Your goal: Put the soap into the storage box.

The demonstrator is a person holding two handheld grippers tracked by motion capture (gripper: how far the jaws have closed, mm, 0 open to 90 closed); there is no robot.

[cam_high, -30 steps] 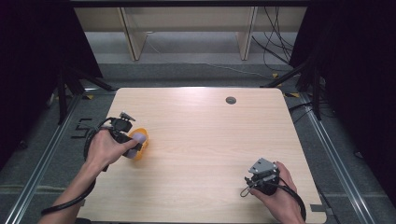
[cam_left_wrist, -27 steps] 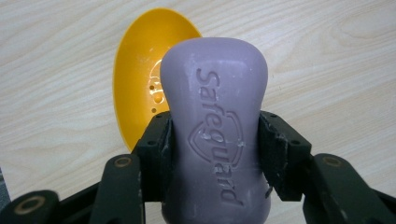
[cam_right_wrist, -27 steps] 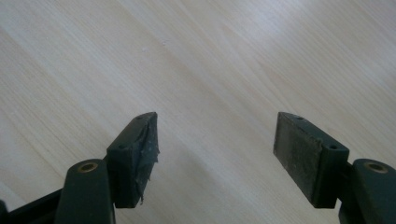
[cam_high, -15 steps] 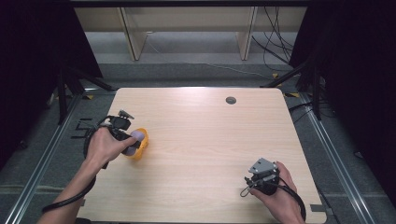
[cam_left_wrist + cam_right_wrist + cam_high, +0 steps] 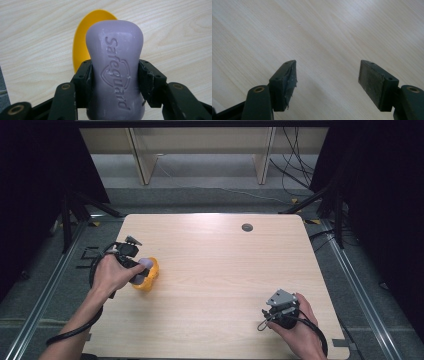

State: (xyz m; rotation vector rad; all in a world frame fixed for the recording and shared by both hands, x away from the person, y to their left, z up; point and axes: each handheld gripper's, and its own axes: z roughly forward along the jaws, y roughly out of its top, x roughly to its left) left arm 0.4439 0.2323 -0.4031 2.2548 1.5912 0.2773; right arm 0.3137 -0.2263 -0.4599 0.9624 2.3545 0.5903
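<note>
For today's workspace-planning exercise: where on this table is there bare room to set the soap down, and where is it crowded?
The light wooden table is bare between the yellow plastic dish and the right tool, and up to the round grommet hole. The left edge is crowded: the left tool grips the purple soap bar over the dish.

We record a lilac soap bar embossed "Safeguard", a yellow dish, black gripper pads, and a pale wood-grain table.
</note>
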